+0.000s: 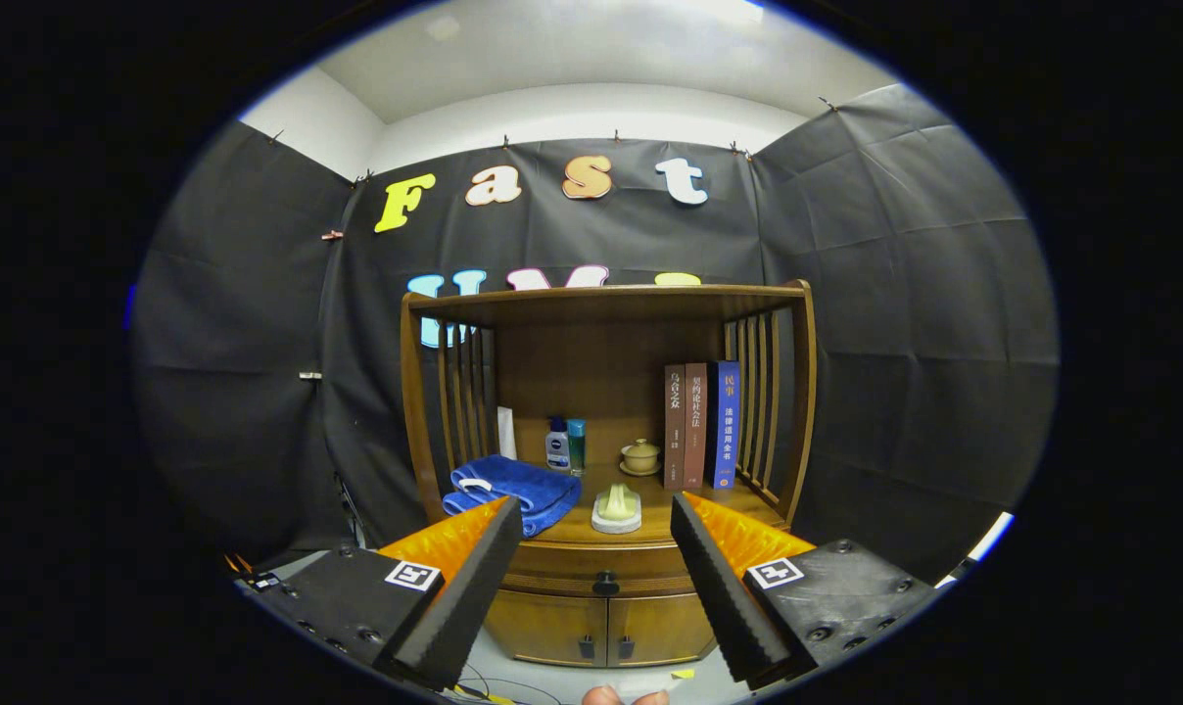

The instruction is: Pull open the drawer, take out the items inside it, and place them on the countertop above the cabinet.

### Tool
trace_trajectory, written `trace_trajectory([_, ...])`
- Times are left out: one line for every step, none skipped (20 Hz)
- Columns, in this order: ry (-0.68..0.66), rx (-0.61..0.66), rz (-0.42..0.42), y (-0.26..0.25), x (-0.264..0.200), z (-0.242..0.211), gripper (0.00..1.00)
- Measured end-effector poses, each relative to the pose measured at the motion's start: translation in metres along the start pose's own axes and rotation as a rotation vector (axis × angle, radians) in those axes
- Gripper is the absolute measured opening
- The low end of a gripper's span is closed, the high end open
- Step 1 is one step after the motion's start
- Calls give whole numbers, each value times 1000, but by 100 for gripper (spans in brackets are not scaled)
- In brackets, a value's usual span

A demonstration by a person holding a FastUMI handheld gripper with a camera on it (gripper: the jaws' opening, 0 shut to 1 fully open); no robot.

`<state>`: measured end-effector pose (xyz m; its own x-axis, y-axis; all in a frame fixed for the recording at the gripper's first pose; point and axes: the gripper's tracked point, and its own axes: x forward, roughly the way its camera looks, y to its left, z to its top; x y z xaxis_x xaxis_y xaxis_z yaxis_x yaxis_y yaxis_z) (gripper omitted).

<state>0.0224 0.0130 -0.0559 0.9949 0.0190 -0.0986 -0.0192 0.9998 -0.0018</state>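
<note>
Gripper (591, 548), fingers spread and empty, faces the apparently closed drawer (591, 568); any pull should centre on its knob (605, 585).

Cabinet (606, 597) is seen as polished brown wood with a soft sheen, drawer (601, 568) included, knob (605, 585) dark and matt. Towel (508, 493) on the surface (650, 524) is fluffy blue cloth. Tongs (587, 568), spread wide apart, are ribbed on the inner faces.

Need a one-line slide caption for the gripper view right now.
Open gripper facing the wooden cabinet, its drawer shut, knob between the fingers, beyond them.
</note>
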Motion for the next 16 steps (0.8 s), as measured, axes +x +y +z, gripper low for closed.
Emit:
trace_trajectory([0, 1, 1, 0, 0, 0, 98])
trace_trajectory([1, 1, 2, 1, 0, -1, 98])
trace_trajectory([1, 1, 2, 1, 0, -2, 98])
trace_trajectory([1, 0, 4, 2, 0, -1, 98])
trace_trajectory([2, -1, 5, 2, 0, -2, 98])
trace_trajectory([1, -3, 7, 2, 0, -2, 98])
trace_trajectory([2, -2, 7, 2, 0, -2, 98])
trace_trajectory([1, 0, 7, 2, -1, -2, 98])
trace_trajectory([0, 2, 6, 2, -1, -1, 98])
trace_trajectory([-1, 3, 5, 2, -1, -1, 98])
trace_trajectory([-1, 3, 4, 1, -1, -1, 98])
trace_trajectory([-1, 3, 4, 1, -1, -2, 98])
trace_trajectory([0, 4, 4, 1, -1, -2, 98])
trace_trajectory([-1, 3, 4, 1, -1, -1, 98])
trace_trajectory([-3, 1, 3, 1, -1, -1, 98])
trace_trajectory([-4, -1, 2, 0, -2, -1, 98])
